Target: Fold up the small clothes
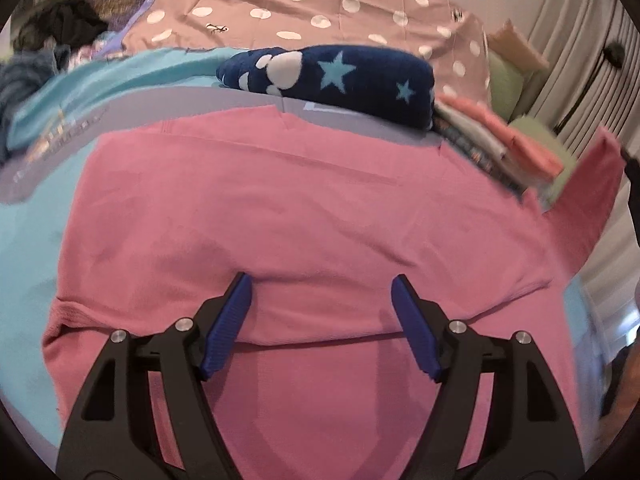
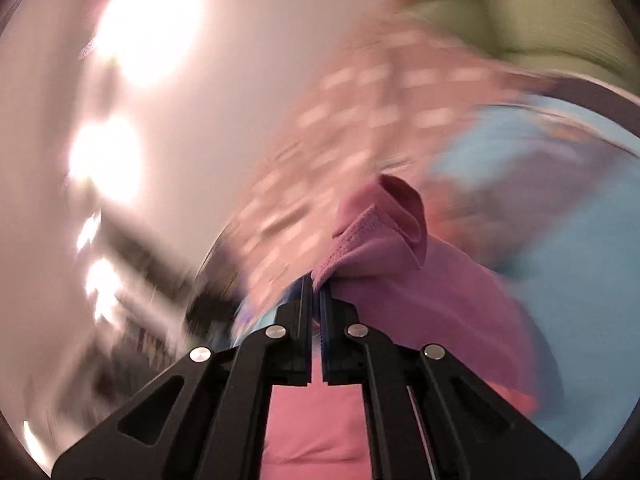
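Nearest the left camera, the left claw (image 1: 322,322) hangs over the pink knit garment (image 1: 304,208) with its blue ribbed pads (image 1: 230,326) spread wide and pressing on nothing — a fold of the pink cloth lies between and under them. The garment is spread flat across a light blue sheet (image 1: 24,240) with a grey band, on a bed. At its far right corner the cloth lifts off the surface. Beyond it lies a rolled navy fleece with pale stars and white paw prints (image 1: 332,80), and just to the right of that a stack of folded clothes in coral and grey (image 1: 500,140). Farther back is a dusty pink cover with white dots (image 1: 320,8), and dark clothes are piled at far left.

In the right camera the right claw (image 2: 316,280) is clenched on a bunched edge of the pink knit garment (image 2: 380,240) — everything behind is blurred.
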Demonstrator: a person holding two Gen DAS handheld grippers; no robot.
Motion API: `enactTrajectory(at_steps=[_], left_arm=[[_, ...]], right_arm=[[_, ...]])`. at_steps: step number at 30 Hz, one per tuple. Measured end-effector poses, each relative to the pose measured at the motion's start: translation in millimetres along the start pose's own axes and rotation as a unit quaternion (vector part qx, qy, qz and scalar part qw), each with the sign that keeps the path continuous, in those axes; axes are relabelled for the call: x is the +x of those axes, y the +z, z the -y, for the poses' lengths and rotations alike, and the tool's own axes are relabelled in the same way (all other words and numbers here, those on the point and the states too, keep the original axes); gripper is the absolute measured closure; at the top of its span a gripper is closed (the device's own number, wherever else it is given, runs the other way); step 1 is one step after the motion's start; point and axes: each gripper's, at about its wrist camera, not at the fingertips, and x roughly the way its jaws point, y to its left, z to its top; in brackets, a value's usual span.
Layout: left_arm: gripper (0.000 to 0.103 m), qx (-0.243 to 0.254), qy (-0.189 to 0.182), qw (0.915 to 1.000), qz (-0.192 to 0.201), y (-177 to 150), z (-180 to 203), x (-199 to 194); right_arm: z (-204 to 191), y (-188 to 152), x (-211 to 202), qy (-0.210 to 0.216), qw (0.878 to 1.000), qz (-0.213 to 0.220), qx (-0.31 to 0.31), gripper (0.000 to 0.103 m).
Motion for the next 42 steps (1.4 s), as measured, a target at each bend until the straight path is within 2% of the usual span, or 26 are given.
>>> enactTrajectory(at_steps=[2,4,6,8,11,17,20,23,25,26,27,28,30,32,36,39,42], left_arm=[[0.029,-0.031,-0.037,0.9988,0.008,-1,-13,-3],[0.029,-0.063,-0.075,0.9951,0.016,-2,-25,-6],[0.029,-0.095,-0.115,0.9885,0.025,-4,-38,-7],[0.029,-0.117,-0.148,0.9815,0.034,-5,-48,-8],[0.029,-0.122,-0.164,0.978,0.039,-6,-50,-8],[0.031,-0.132,-0.204,0.9693,0.037,-4,-53,-9],[0.032,-0.143,-0.218,0.9651,0.024,-6,-54,-18],[0.034,-0.158,-0.238,0.9583,0.004,-8,-54,-24],[0.041,-0.167,-0.254,0.9527,-0.005,-9,-54,-24],[0.049,-0.173,-0.268,0.9476,-0.015,-9,-52,-21],[0.057,-0.173,-0.275,0.9453,-0.024,-9,-50,-18],[0.059,-0.169,-0.274,0.946,-0.038,-10,-46,-13],[0.059,-0.16,-0.245,0.9544,-0.058,-12,-39,-5],[0.056,-0.158,-0.232,0.958,-0.06,-12,-35,-4],[0.039,-0.186,-0.248,0.9486,-0.065,-11,-36,-9],[0.036,-0.206,-0.237,0.9461,-0.077,-13,-36,-13],[0.034,-0.22,-0.249,0.9393,-0.085,-16,-35,-15]], right_arm=[[-54,-35,48,0.041,0.995,-0.071,-0.064,0.1],[-87,-85,96,0.052,0.981,-0.151,-0.11,0.1],[-95,-121,126,0.029,0.969,-0.204,-0.136,0.1],[-86,-154,149,-0.007,0.959,-0.25,-0.137,0.1],[-69,-172,160,-0.032,0.953,-0.28,-0.114,0.1],[-73,-190,156,-0.026,0.944,-0.299,-0.138,0.1],[-85,-202,149,-0.022,0.938,-0.299,-0.176,0.097],[-79,-203,153,-0.02,0.936,-0.299,-0.181,0.097],[-72,-205,156,-0.022,0.937,-0.303,-0.172,0.097],[-69,-207,157,-0.023,0.938,-0.304,-0.167,0.097],[-67,-207,158,-0.022,0.938,-0.304,-0.165,0.097],[-66,-207,158,-0.021,0.939,-0.302,-0.163,0.097],[-65,-206,156,-0.018,0.941,-0.298,-0.162,0.097],[-64,-206,153,-0.014,0.942,-0.294,-0.159,0.097],[-63,-205,152,-0.01,0.944,-0.292,-0.155,0.097],[-66,-204,148,-0.012,0.947,-0.278,-0.161,0.097],[-70,-199,140,-0.003,0.952,-0.259,-0.164,0.097]])
